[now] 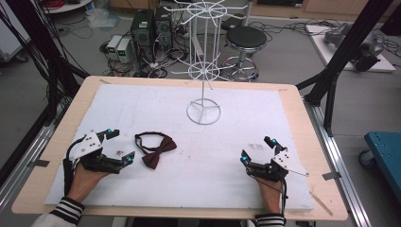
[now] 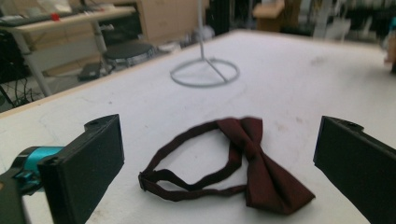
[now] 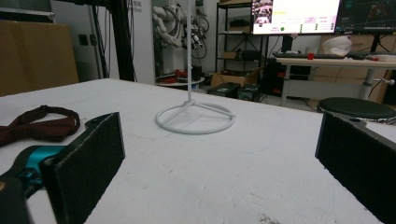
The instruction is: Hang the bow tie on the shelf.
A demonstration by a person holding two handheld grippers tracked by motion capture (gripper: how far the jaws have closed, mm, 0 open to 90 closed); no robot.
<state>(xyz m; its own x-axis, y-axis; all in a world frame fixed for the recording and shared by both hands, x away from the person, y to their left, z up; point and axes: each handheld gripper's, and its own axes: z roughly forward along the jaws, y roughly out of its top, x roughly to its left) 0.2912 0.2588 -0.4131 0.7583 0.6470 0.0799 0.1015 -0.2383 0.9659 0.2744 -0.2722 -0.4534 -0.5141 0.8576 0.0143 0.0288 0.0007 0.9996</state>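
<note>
Your left tool (image 1: 119, 146) rested low on the white worktop (image 1: 227, 137) with its jaws spread wide and nothing between them, aimed at the dark red bow tie (image 1: 156, 150) that lay just beside it. In the left gripper view the bow tie (image 2: 243, 168) sat flat between the two black jaws, its strap looped out toward the left jaw, touching neither. Your right tool (image 1: 257, 151) was also wide open and empty, well apart from the bow tie across the worktop. Beyond both stood the white wire rack (image 1: 204, 71), its ring base (image 3: 196, 119) on the worktop's far half.
</note>
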